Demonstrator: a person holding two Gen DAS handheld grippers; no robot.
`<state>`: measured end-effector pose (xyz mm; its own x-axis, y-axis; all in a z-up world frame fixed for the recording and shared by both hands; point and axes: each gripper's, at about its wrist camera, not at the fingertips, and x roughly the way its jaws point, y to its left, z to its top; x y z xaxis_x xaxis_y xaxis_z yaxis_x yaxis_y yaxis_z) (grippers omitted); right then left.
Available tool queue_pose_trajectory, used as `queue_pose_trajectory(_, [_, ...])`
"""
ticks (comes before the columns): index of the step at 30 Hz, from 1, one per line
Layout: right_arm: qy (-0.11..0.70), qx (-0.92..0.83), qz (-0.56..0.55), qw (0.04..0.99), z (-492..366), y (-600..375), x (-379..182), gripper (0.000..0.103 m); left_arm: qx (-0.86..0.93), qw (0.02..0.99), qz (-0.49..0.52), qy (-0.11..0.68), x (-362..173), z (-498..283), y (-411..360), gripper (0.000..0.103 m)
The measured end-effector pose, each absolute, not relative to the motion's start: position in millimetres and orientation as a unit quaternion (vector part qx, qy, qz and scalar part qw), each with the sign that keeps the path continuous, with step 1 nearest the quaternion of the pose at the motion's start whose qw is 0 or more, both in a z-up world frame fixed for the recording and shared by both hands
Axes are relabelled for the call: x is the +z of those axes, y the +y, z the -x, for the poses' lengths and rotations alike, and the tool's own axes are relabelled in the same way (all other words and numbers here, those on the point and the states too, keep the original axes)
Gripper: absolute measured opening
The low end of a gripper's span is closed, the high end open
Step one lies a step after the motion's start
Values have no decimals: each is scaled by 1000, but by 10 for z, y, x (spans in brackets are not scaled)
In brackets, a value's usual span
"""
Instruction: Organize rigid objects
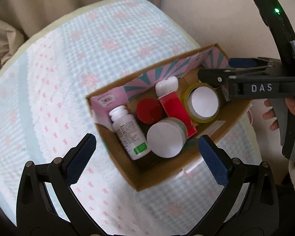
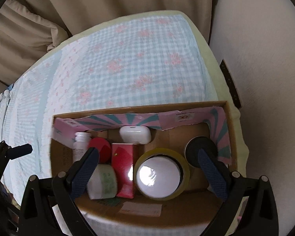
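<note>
An open cardboard box (image 1: 163, 174) (image 2: 139, 109) stands on the checked bedcover. In it are a white pill bottle (image 1: 128, 132) (image 2: 79, 143), a red-lidded jar (image 1: 148, 111) (image 2: 101, 147), a white jar with green label (image 1: 166, 139) (image 2: 103, 181), a red carton (image 1: 176, 111) (image 2: 123, 169), a white earbud case (image 1: 166, 85) (image 2: 134, 134), a yellow tape roll (image 1: 203, 102) (image 2: 161, 174) and a black round object (image 2: 196, 150). My left gripper (image 1: 147, 153) is open and empty above the box's near side. My right gripper (image 2: 147, 169) (image 1: 212, 80) is open and empty over the tape roll.
The blue-and-white checked bedcover (image 1: 108, 39) (image 2: 127, 59) spreads left of and beyond the box. Beige curtain folds (image 2: 88, 4) hang behind the bed. A pale wall (image 2: 265, 78) runs along the right, close to the box.
</note>
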<state>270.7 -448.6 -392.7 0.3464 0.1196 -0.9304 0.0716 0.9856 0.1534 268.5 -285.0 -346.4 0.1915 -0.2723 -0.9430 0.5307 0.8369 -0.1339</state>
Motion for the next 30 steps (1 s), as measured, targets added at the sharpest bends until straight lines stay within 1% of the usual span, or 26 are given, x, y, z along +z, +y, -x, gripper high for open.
queue_pose_trajectory(5, [554, 12, -81, 829, -2513, -4265, -3421, 100, -250, 787, -92, 557, -2959, -2557, -2535, 103])
queue_pose_trajectory(9, [532, 12, -75, 843, -2324, -4011, -2926, 100, -229, 817, -66, 525, -2365, -2410, -2134, 103])
queue_pose_trajectory(11, [507, 12, -56, 860, -2184, -3790, -2516, 100, -212, 842, -57, 493, -1938, -2275, -1841, 103])
queue_pose_trajectory(12, [497, 14, -51, 866, -2136, -3718, -2381, 100, -207, 850, -56, 481, -1806, -2230, -1758, 103])
queue_pose_trajectory(13, [483, 18, -44, 874, -2064, -3619, -2178, 100, -194, 868, -57, 454, -1530, -2123, -1594, 103])
queue_pose_trajectory(14, [461, 23, -38, 886, -1950, -3481, -1901, 100, -187, 877, -58, 439, -1389, -2066, -1516, 103])
queue_pose_trajectory(16, [431, 27, -29, 902, -1789, -3312, -1555, 100, -163, 905, -57, 389, -944, -1866, -1265, 103])
queue_pose_trajectory(18, [388, 27, -22, 921, -1539, -3093, -1132, 100, -139, 926, -50, 346, -604, -1669, -1044, 103])
queue_pose_trajectory(21, [340, 29, -23, 940, -1204, -2840, -725, 100, -97, 952, -35, 287, -173, -1293, -668, 103])
queue_pose_trajectory(25, [288, 24, -13, 957, -813, -2555, -425, 100, -77, 966, -18, 248, 37, -910, -318, 103])
queue_pose_trajectory(30, [250, 4, -4, 968, -457, -2338, -375, 100, -54, 975, -12, 215, 97, -473, -52, 103])
